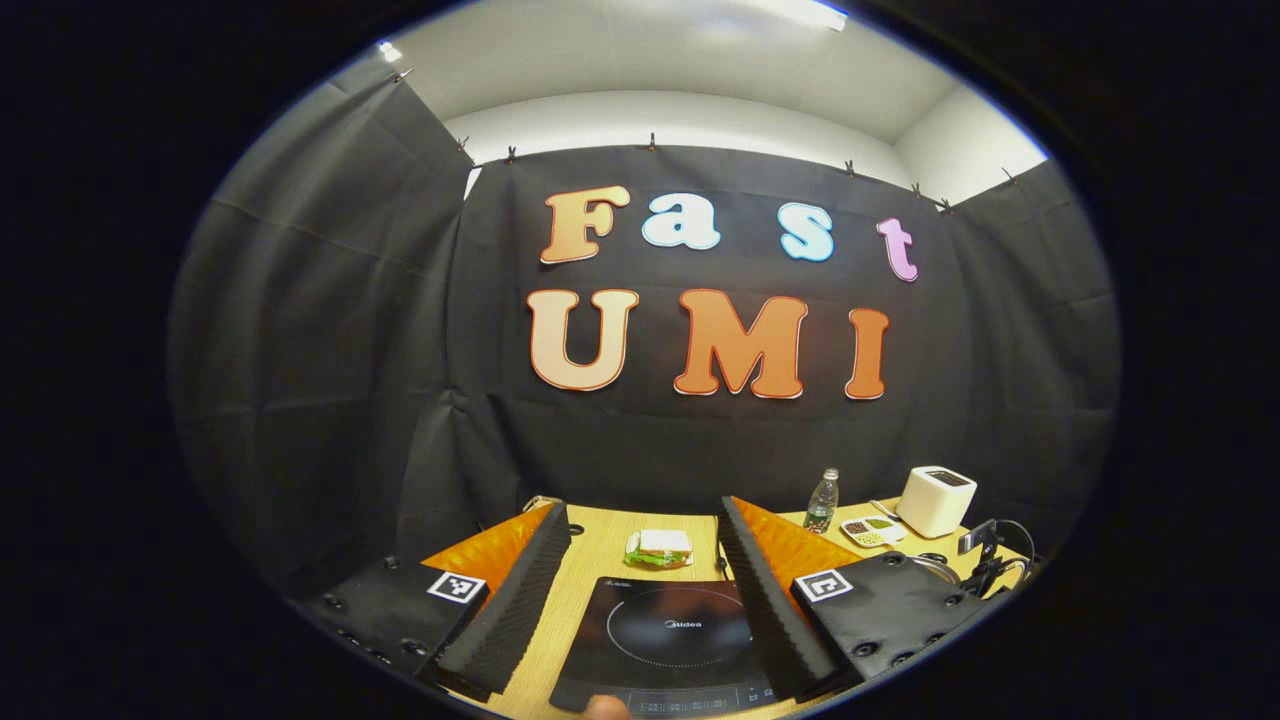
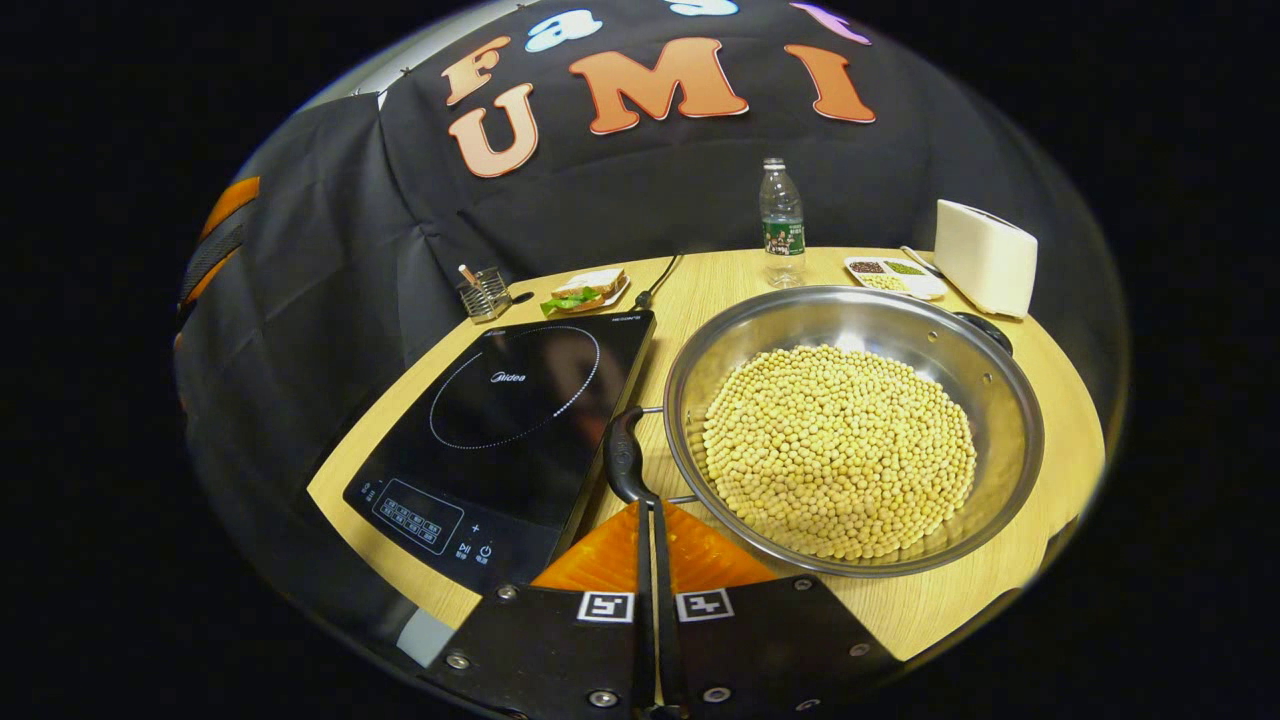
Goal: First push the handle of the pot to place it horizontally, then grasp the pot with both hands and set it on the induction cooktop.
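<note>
On tabletop (image 2: pixel 1040 400), my right hand-held gripper (image 2: pixel 650 515) clenched at pot (image 2: pixel 850 440) handle (image 2: pixel 622 460); left hand-held gripper (image 1: pixel 640 590) released above cooktop (image 1: pixel 665 640).

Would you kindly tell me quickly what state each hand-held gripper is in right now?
Left hand-held gripper: open, holding nothing, above the cooktop.
Right hand-held gripper: shut, empty, its tips at the pot handle.

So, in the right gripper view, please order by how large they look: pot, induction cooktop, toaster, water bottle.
1. pot
2. induction cooktop, close to the pot in apparent size, so this order is not firm
3. toaster
4. water bottle
The toaster and bottle stand farther back, which shrinks them.
</note>
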{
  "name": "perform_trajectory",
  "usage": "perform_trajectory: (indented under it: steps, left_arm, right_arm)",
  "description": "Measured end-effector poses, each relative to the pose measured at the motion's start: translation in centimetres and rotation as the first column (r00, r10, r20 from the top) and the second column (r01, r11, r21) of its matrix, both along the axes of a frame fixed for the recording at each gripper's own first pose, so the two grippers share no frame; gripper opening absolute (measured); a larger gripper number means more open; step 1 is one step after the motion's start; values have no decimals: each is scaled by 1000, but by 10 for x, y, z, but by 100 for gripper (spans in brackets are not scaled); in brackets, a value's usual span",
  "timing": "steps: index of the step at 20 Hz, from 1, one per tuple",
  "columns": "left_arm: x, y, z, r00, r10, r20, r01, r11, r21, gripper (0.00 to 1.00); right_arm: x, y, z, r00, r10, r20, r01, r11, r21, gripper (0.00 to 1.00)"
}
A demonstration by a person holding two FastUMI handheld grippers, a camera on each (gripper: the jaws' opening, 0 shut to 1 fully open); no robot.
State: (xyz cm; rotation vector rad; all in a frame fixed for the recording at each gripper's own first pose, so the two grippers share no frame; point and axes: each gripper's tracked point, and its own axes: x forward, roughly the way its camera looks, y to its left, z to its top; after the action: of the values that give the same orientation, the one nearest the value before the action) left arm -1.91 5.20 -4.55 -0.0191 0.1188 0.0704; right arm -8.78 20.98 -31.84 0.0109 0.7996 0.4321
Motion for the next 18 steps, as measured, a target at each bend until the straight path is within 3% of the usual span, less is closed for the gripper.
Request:
perform_trajectory:
  steps: [6, 18]
  left_arm:
    - [-1, 5, 0, 1000, 8, 2, -8, 1000, 4, 97]
    - [2, 9, -13, 1000, 10, -21, -10, 1000, -27, 97]
  right_arm:
    - [7, 8, -2, 999, 6, 43, -5, 999, -36, 2]
    - [24, 28, -8, 998, -11, 55, 12, 1000, -17, 2]
